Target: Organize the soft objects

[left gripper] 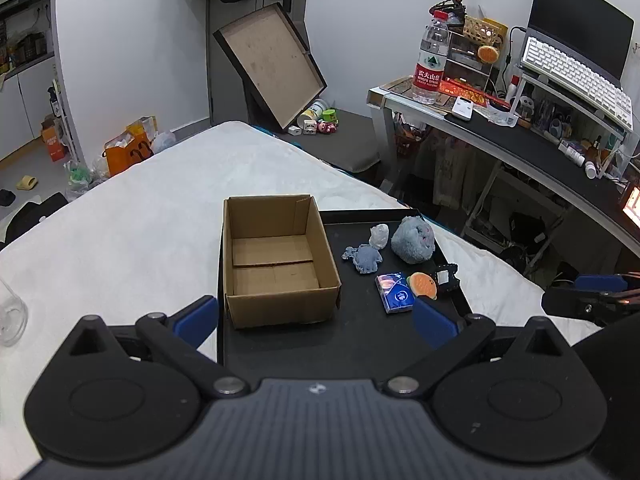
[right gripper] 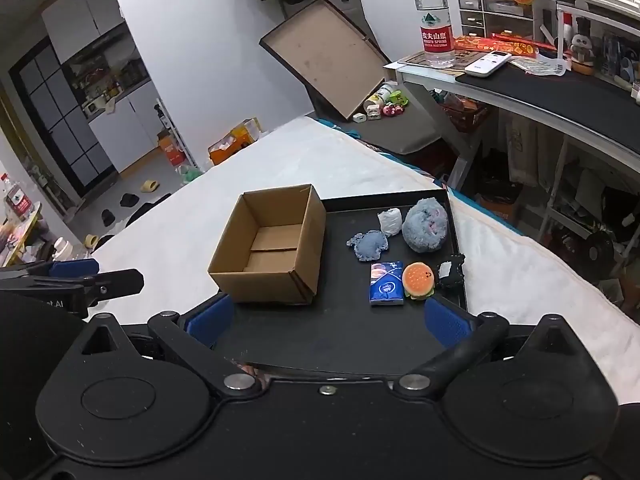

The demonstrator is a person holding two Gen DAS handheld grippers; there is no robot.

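Note:
An empty open cardboard box [left gripper: 276, 256] [right gripper: 272, 250] stands on the left of a black tray [left gripper: 360, 340] [right gripper: 344, 328] on a white bed. To its right on the tray lie a fluffy blue-grey ball [left gripper: 414, 238] [right gripper: 425, 224], a flat blue plush [left gripper: 362, 258] [right gripper: 369, 244], a small white bundle [left gripper: 379, 236] [right gripper: 390, 221], a blue tissue pack [left gripper: 394, 292] [right gripper: 386, 283], a burger plush [left gripper: 422, 285] [right gripper: 418, 281] and a small black item [left gripper: 446, 278] [right gripper: 451, 272]. My left gripper [left gripper: 316, 320] and right gripper [right gripper: 330, 320] are both open and empty, above the tray's near edge.
The white bed [left gripper: 140, 208] spreads left and behind. A desk [left gripper: 520, 140] with a water bottle [left gripper: 431, 60], keyboard and clutter stands to the right. A large flat box [left gripper: 272, 64] leans on the far wall. A clear glass [left gripper: 10, 320] sits at the left.

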